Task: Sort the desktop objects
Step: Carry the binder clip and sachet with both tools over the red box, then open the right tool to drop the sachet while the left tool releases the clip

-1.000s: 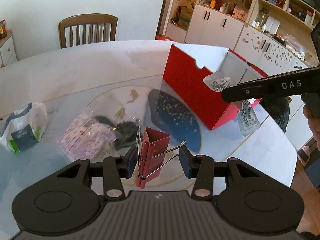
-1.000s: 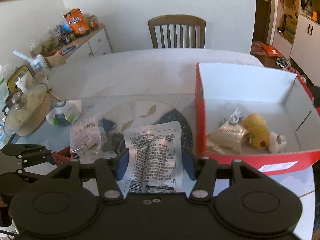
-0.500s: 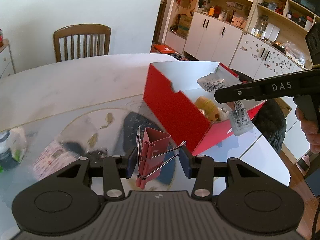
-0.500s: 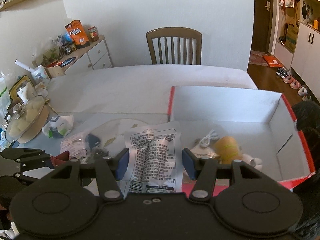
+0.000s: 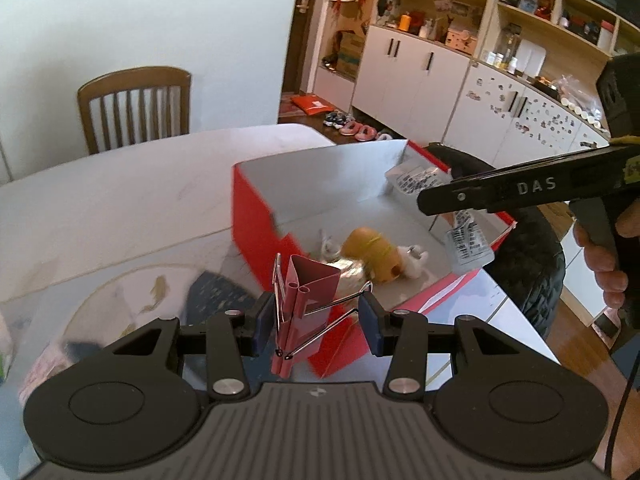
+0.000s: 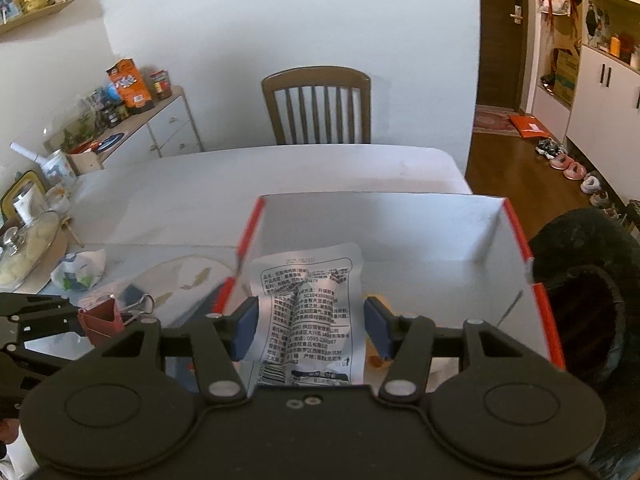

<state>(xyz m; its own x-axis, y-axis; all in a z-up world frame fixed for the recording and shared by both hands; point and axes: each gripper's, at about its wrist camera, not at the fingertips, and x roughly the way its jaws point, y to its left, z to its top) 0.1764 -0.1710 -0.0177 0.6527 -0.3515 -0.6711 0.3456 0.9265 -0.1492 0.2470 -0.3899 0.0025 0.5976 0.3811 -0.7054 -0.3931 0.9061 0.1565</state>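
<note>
My left gripper (image 5: 316, 322) is shut on a red binder clip (image 5: 306, 292), held above the near corner of the red box (image 5: 256, 216). My right gripper (image 6: 311, 326) is shut on a silver snack packet (image 6: 310, 304) and holds it over the inside of the red box (image 6: 536, 300). The packet also shows in the left wrist view (image 5: 466, 240), hanging from the right gripper above the box. Inside the box lie a yellow plush toy (image 5: 374, 254) and a small foil packet (image 5: 348, 274).
The white table (image 6: 280, 176) has a wooden chair (image 6: 318, 106) at its far side. A white-green bag (image 6: 78, 270) and a lidded dish (image 6: 26, 240) sit at the left. A black stool (image 6: 584, 280) stands right of the box.
Both grippers have moved right and forward with their loads. The right gripper with the packet went from the table to over the box. The left gripper with the clip reached the box's corner.
</note>
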